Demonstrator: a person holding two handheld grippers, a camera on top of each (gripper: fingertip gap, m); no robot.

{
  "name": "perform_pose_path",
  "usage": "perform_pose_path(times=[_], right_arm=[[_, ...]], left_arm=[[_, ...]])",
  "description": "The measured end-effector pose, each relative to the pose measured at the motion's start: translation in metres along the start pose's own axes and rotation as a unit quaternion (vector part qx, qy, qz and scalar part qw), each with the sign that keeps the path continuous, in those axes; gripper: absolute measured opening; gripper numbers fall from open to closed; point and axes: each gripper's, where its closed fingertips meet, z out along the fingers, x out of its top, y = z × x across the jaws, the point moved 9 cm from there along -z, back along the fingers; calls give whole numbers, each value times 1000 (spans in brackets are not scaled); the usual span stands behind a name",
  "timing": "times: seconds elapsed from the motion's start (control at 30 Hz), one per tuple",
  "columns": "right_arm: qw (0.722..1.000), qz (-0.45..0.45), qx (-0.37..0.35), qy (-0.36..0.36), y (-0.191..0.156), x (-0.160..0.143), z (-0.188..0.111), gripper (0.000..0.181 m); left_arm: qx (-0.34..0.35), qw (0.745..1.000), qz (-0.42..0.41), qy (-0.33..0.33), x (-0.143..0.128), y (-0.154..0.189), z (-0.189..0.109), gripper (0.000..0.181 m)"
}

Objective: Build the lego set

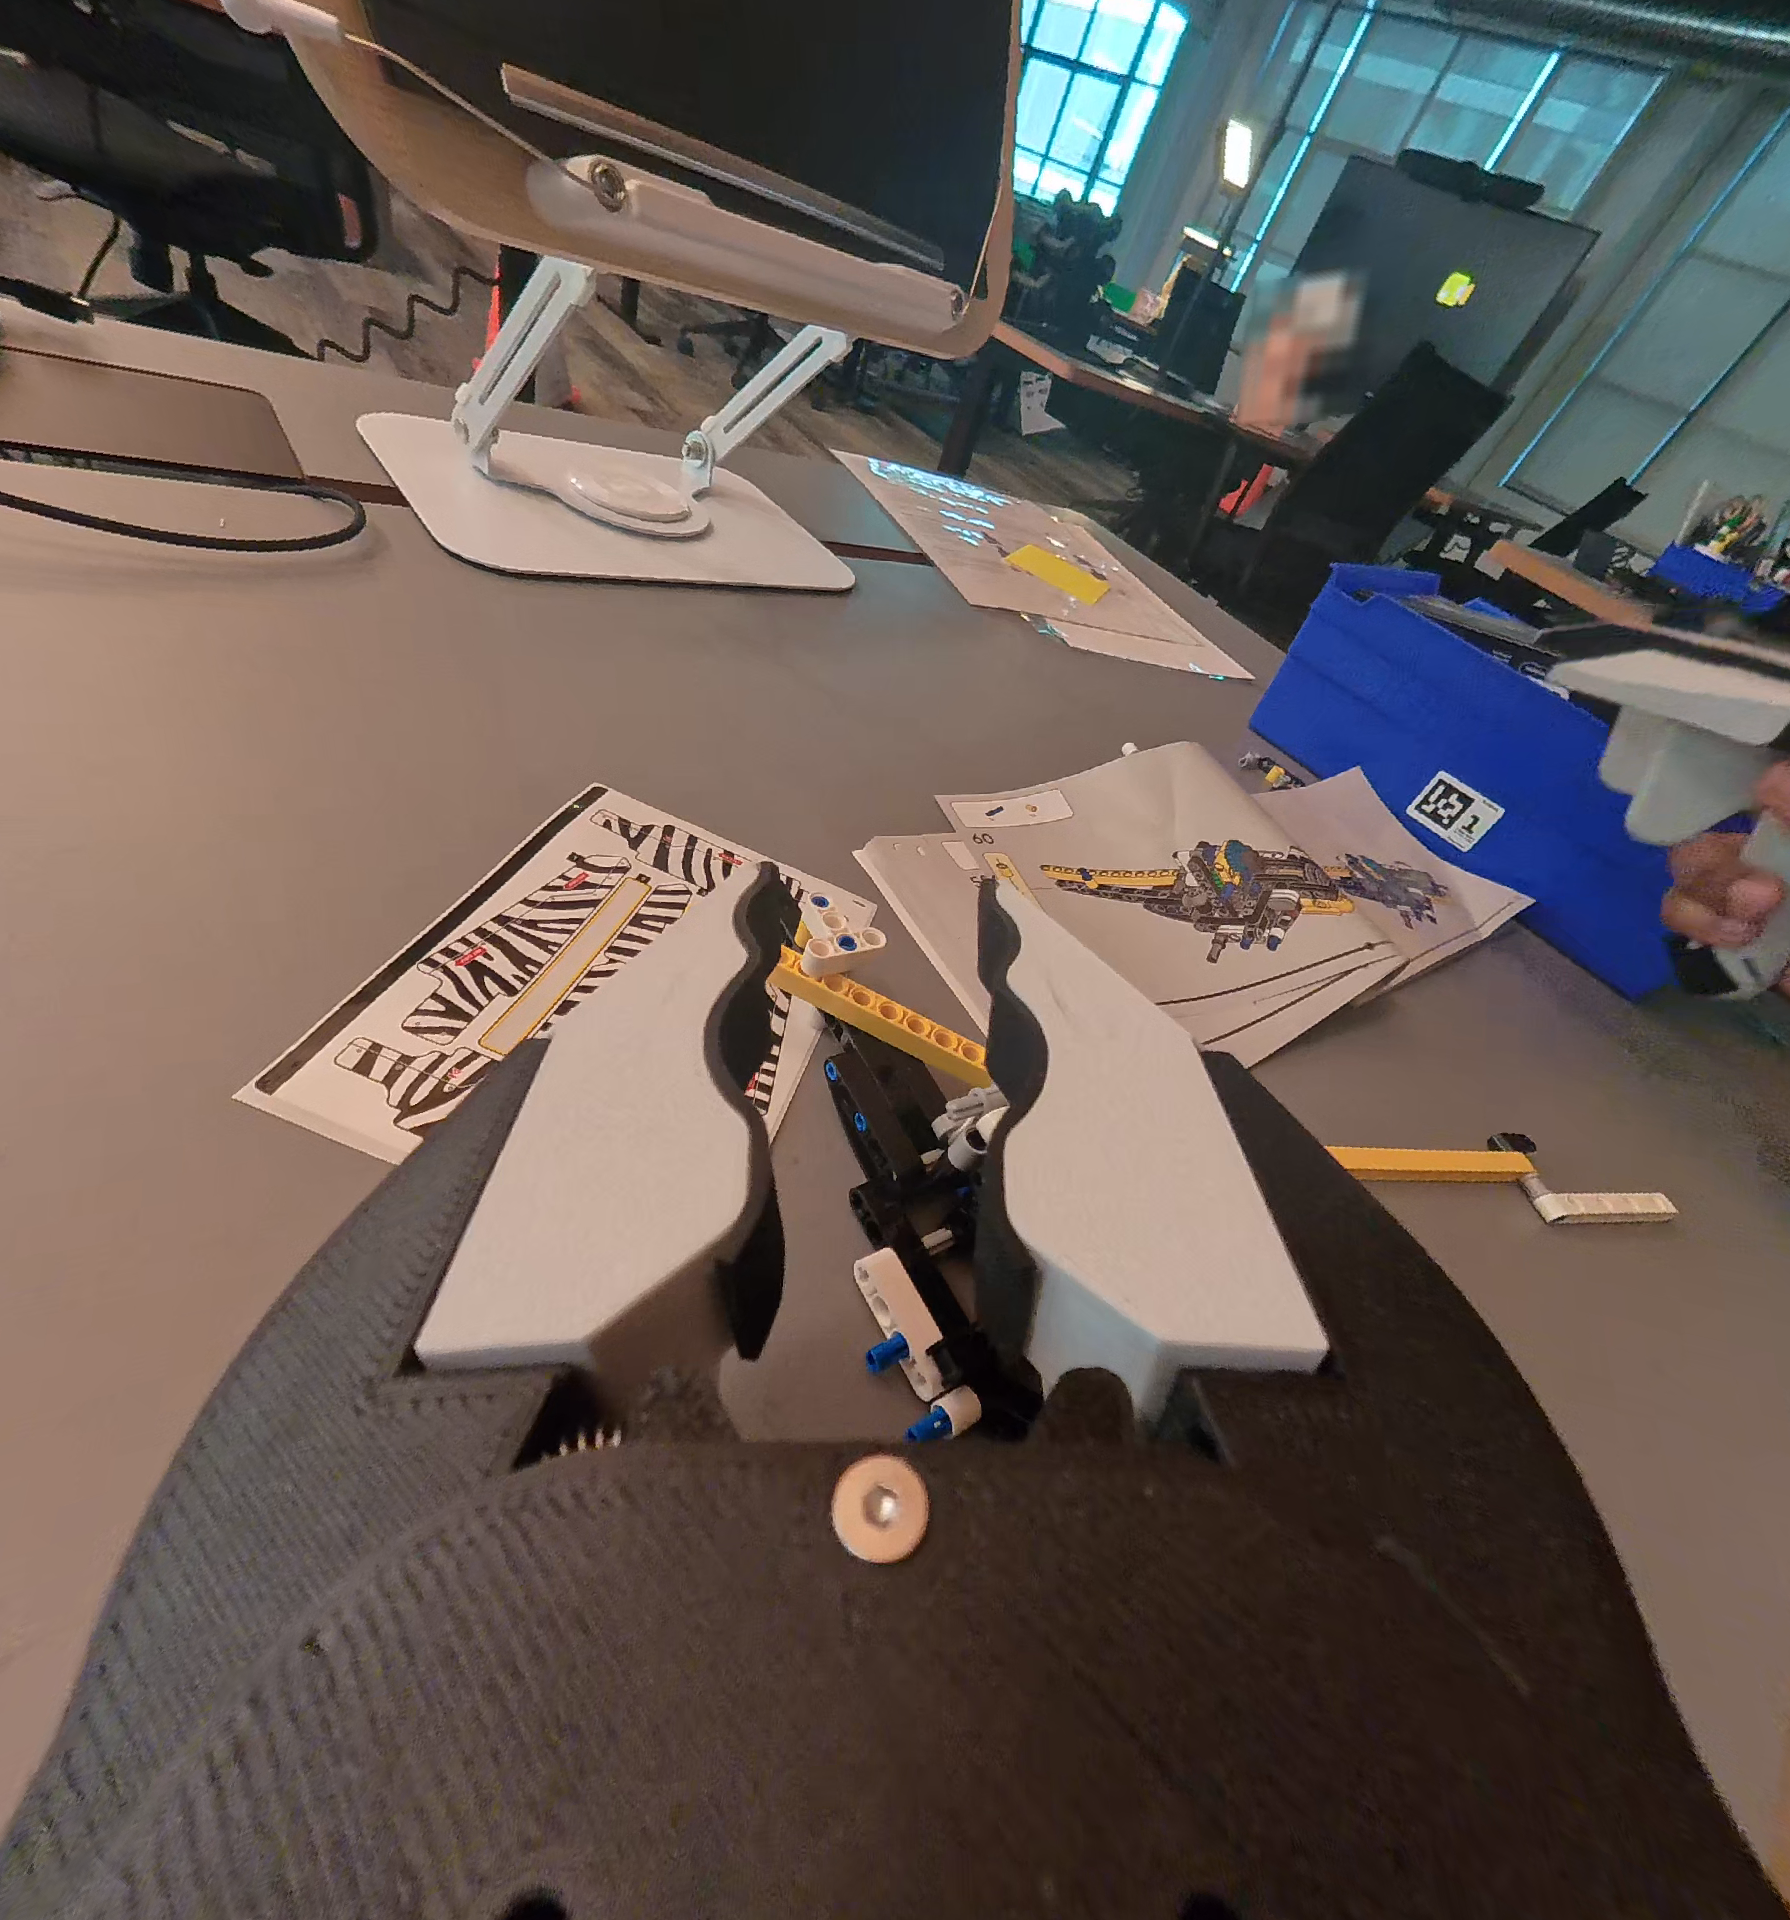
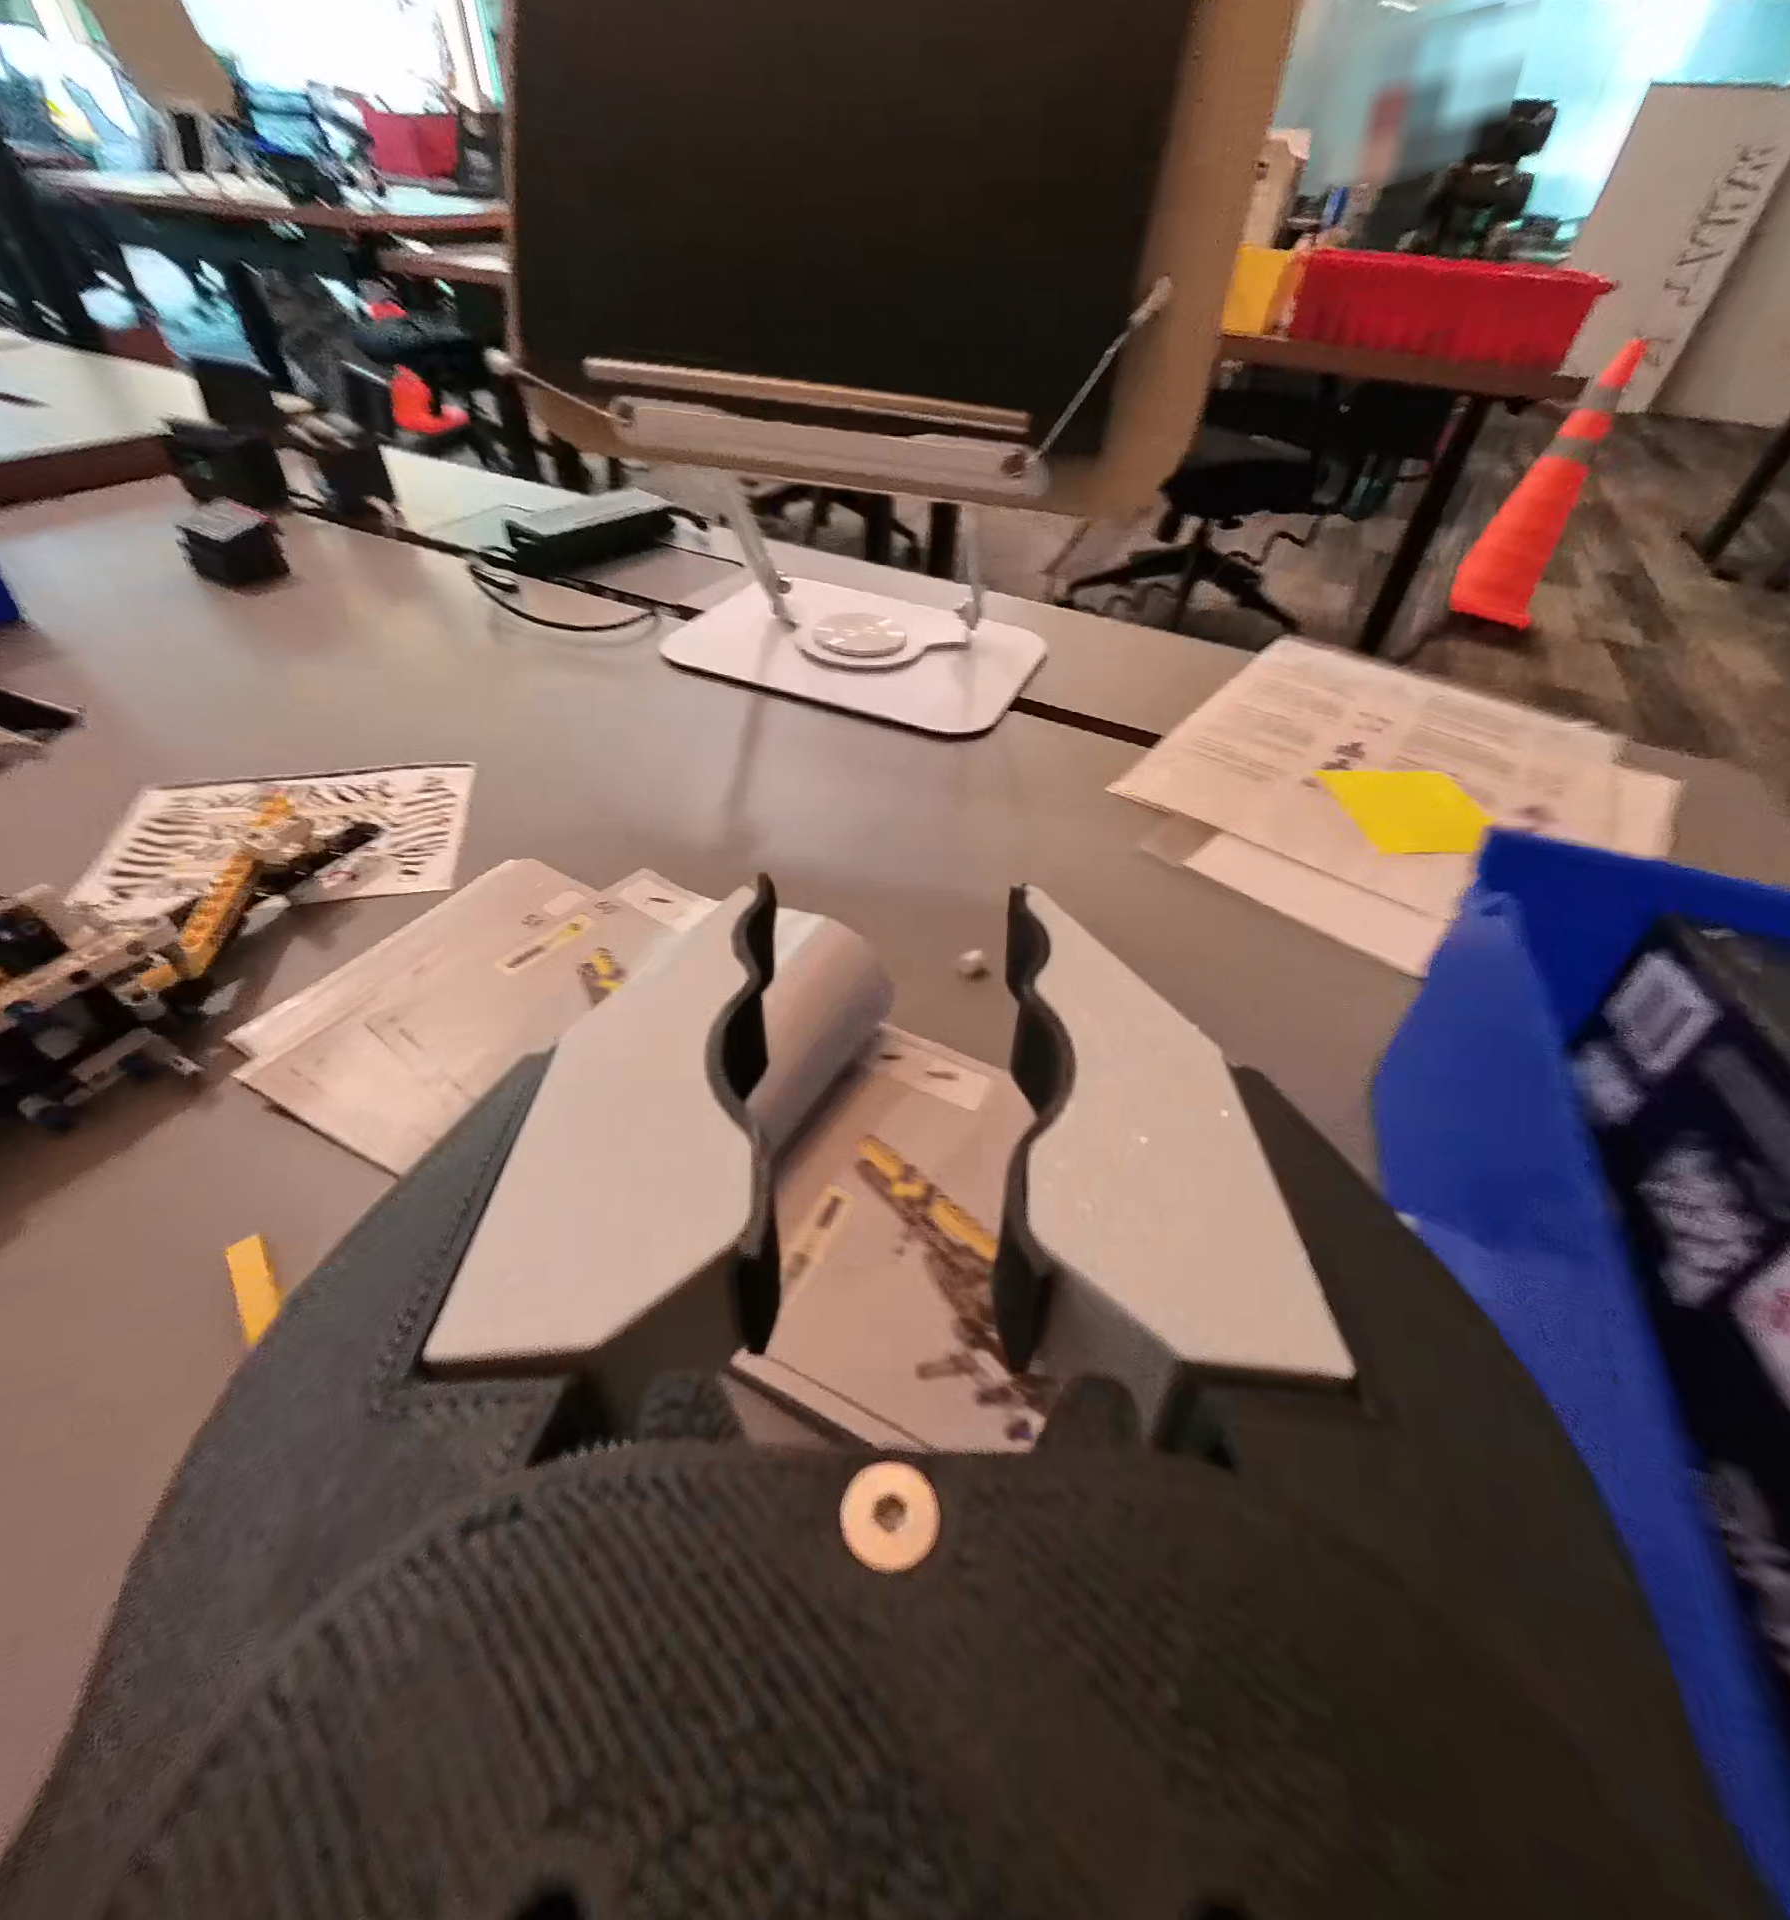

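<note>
Left wrist view is showing the left gripper [image 1: 875, 904] hanging low over the grey table [image 1: 247, 707], its jaws standing apart. Between them the lego model [image 1: 901, 1153] is lying on the table: a black frame with white and blue connectors and a long yellow beam running off to the left finger's tip. The black frame is lying right against the inner face of the right finger [image 1: 1005, 1226], while the left finger [image 1: 745, 1039] is standing clear of it, so nothing is being clamped. A sticker sheet [image 1: 517, 966] with zebra stripes is lying under and beside the left finger. An open instruction booklet [image 1: 1203, 894] is lying just beyond the model, and a loose yellow beam [image 1: 1431, 1164] with a white piece at its end is lying to the right. A blue bin [image 1: 1431, 748] is sitting at the table's right edge, and a white monitor stand [image 1: 610, 520] is standing farther back. At the far right a hand [image 1: 1764, 894] is gripping the handle of the other tool.

Right wrist view, somewhat blurred, is showing the right gripper [image 2: 886, 920] hovering over the instruction booklet [image 2: 870, 1174], one page curling up just behind the left finger. Its jaws are standing apart with nothing between them. The lego model [image 2: 80, 977] is sitting well off to the left on the table [image 2: 766, 790], partly on the sticker sheet [image 2: 392, 821]. The blue bin [image 2: 1473, 1091] is sitting close on the right, holding a dark box. A small yellow piece [image 2: 252, 1283] is lying near the gripper's left side.
</note>
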Motion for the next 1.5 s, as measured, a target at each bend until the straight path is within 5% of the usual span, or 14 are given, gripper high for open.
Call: perform_pose_path(times=[0.17, 0.33, 1.33, 1.5], right_arm=[[995, 77, 56, -17, -7, -36, 22, 45], [997, 41, 23, -64, 7, -56, 25, 44], [995, 82, 11, -54, 26, -58, 21, 31], [992, 115, -47, -29, 37, -57, 15, 19]], left_arm=[[-2, 1000, -3, 1, 0, -1, -1, 36], [-6, 1000, -10, 2, 1, -1, -1, 36], [-4, 1000, -8, -8, -1, 0, 1, 34], [-4, 1000, -8, -9, -1, 0, 1, 34]])
